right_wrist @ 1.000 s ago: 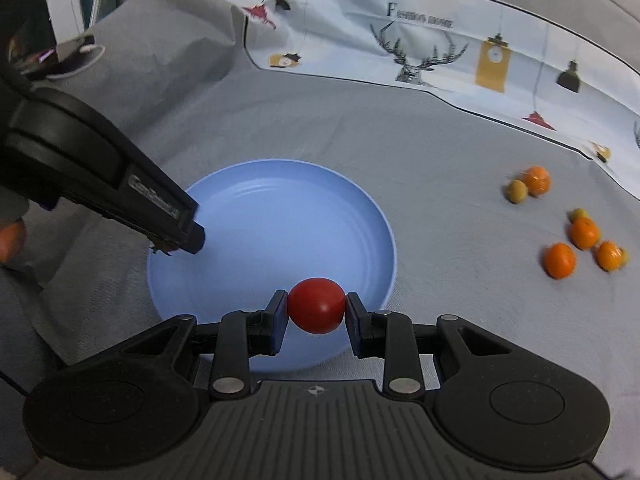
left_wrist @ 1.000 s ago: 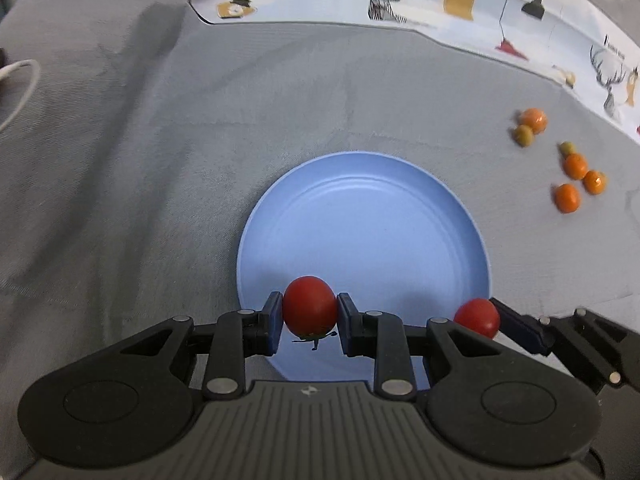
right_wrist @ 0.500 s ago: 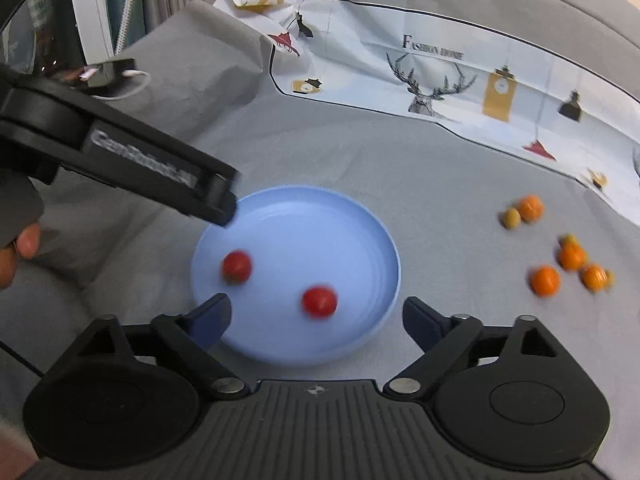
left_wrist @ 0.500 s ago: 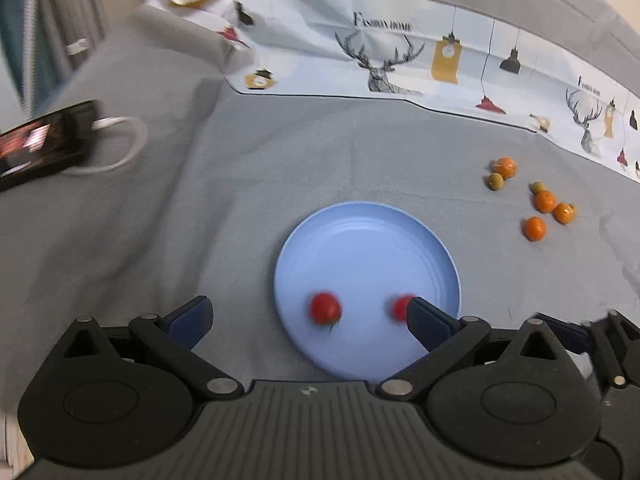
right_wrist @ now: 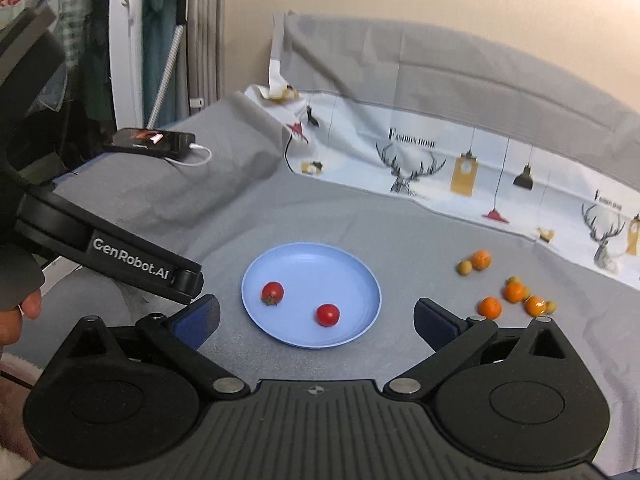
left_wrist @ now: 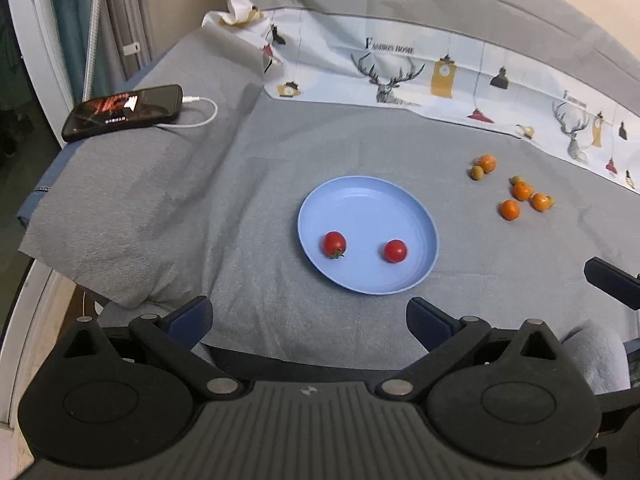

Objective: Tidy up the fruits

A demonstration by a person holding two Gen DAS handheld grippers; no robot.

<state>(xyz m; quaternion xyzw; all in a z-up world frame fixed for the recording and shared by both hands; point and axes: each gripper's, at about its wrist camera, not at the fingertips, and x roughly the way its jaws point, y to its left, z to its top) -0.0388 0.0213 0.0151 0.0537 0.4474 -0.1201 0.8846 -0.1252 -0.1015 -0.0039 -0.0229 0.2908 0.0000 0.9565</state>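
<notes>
A blue plate (left_wrist: 372,200) (right_wrist: 312,260) lies on the grey cloth and holds two red cherry tomatoes: the left one (left_wrist: 334,243) (right_wrist: 272,292) has a green stem, the right one (left_wrist: 395,251) (right_wrist: 328,314) lies near the plate's front. My left gripper (left_wrist: 308,316) is open and empty, raised well back from the plate. My right gripper (right_wrist: 316,320) is open and empty, also raised short of the plate. Several small orange fruits (left_wrist: 520,196) (right_wrist: 508,294) lie loose on the cloth to the right of the plate.
A phone (left_wrist: 122,112) (right_wrist: 154,141) on a white cable rests on a raised cushion at far left. A printed white cloth (left_wrist: 440,76) runs along the back. The left gripper's arm (right_wrist: 120,260) shows at the left of the right wrist view.
Both grippers opened and let their tomatoes go onto the plate, then pulled back and up. Both tomatoes now rest on the plate.
</notes>
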